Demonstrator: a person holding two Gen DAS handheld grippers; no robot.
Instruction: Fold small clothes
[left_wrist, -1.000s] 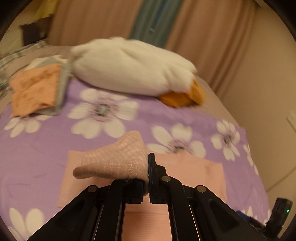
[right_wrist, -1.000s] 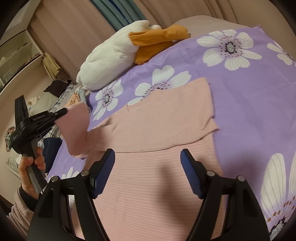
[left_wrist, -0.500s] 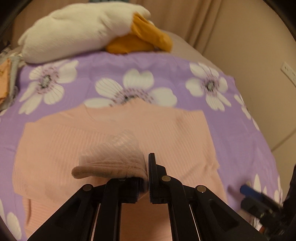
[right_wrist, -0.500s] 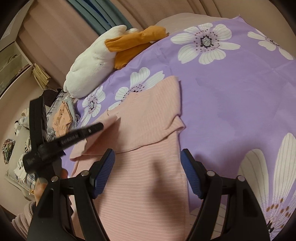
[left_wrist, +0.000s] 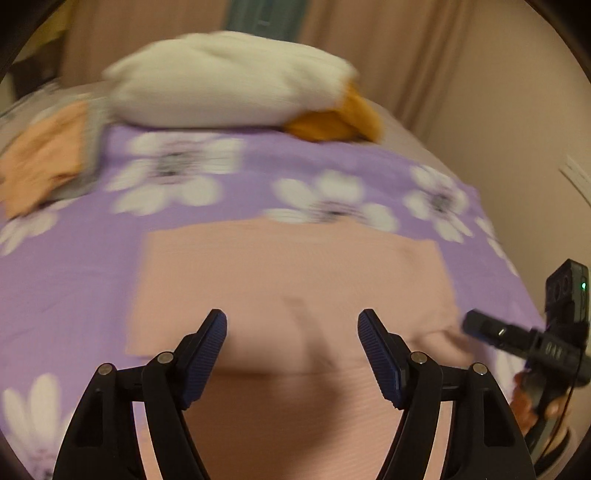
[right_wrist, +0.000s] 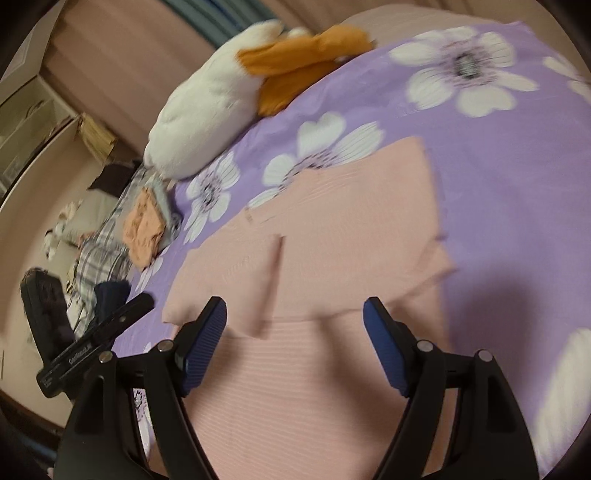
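Note:
A pink ribbed top lies flat on the purple flowered bedspread, both sleeves folded in across its chest. My left gripper is open and empty, just above the top's middle. My right gripper is open and empty over the top, near the folded sleeve edges. The right gripper also shows at the right edge of the left wrist view. The left gripper shows at the left of the right wrist view.
A white and orange plush toy lies at the head of the bed. A folded orange garment sits on a grey piece at the left. A pile of clothes lies beside the bed. A wall stands at the right.
My left gripper opened and let go of the pink sleeve, which now lies folded across the top. The left gripper drew back to the left. The right gripper stayed open.

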